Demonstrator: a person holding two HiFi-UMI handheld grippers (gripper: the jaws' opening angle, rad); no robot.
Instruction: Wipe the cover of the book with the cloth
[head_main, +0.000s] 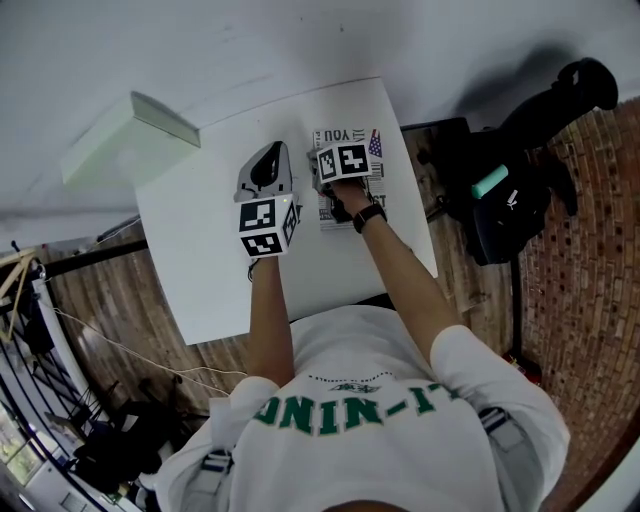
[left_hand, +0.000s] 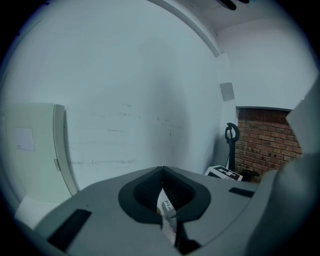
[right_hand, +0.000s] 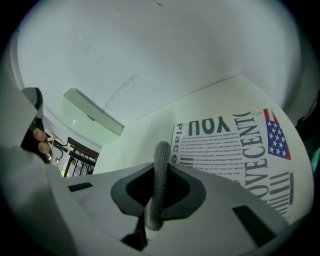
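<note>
Both tools clamped
Right gripper (right_hand: 159, 176) pinches the limp cloth (right_hand: 161, 155); left gripper (left_hand: 164, 197) nips the book (right_hand: 235, 150) by its thin, seemingly bendy nine-o'clock edge.

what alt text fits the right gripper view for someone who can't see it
Right gripper, jaws shut on a folded strip of grey knitted cloth, poised over a book with a newspaper-print cover and a small flag. The book lies on a white table; a pale green box sits beyond.
</note>
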